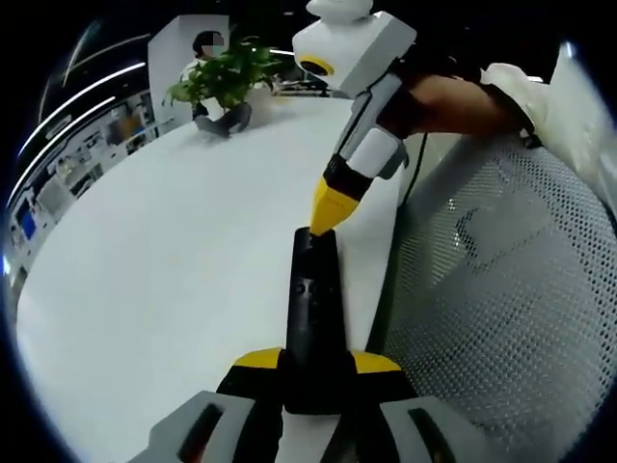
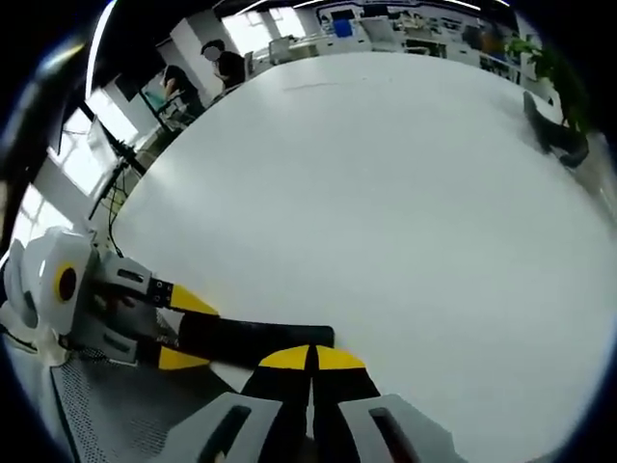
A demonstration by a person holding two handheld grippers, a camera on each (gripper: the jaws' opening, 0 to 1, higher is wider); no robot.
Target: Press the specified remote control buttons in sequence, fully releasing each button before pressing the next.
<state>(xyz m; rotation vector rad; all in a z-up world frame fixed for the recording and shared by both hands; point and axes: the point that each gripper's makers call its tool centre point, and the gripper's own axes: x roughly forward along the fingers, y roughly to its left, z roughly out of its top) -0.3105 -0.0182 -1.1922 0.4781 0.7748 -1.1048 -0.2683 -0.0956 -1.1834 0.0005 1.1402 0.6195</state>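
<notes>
A slim black remote (image 1: 312, 309) juts out over the white table (image 1: 164, 260), with my left gripper (image 1: 315, 363) shut on its near end, yellow tips on either side. My right gripper (image 1: 324, 225) comes down from the upper right, its yellow tips shut together and touching the remote's far end. In the right gripper view the remote (image 2: 253, 340) lies sideways just beyond my shut right gripper (image 2: 310, 353), and the left gripper (image 2: 183, 331) clamps it from the left. I cannot read the buttons.
A potted plant (image 1: 224, 75) (image 2: 551, 68) with a dark object (image 1: 224, 120) at its foot stands at the table's far side. The table edge runs beside the remote, with a white perforated mesh surface (image 1: 501, 289) (image 2: 101, 410) past it. A person (image 2: 228, 64) stands far off.
</notes>
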